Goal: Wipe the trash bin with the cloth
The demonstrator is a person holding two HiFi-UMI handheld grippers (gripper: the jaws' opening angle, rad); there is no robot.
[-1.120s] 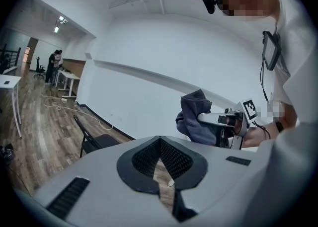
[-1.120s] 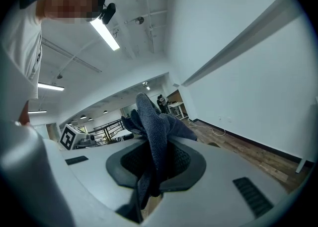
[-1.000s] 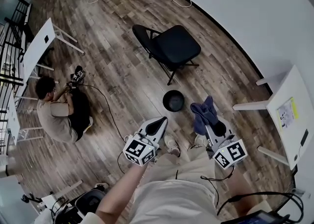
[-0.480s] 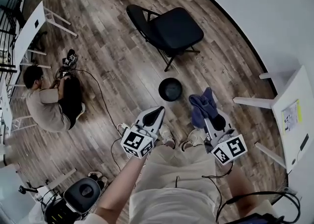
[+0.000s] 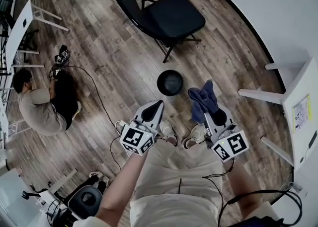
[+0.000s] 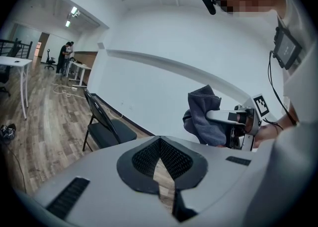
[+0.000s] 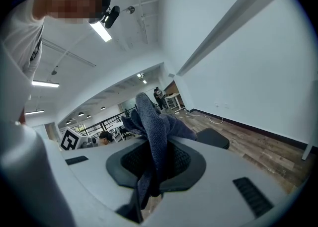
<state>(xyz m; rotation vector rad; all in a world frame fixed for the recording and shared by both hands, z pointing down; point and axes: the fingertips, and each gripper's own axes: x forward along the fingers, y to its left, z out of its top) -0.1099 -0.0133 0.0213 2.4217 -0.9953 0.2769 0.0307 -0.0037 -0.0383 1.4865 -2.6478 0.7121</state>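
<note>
My left gripper (image 5: 156, 105) has its 2 jaws together and empty. The small round black trash bin (image 5: 170, 82) stands on the floor just ahead of it. On the bin's right, my right gripper (image 5: 208, 114) clamps the blue terry cloth (image 5: 202, 100).

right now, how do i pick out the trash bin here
Find the black folding chair on the wood floor. Just below it in the head view stands the trash bin: small, round, black, open-topped, the only container near the blue cloth.
</note>
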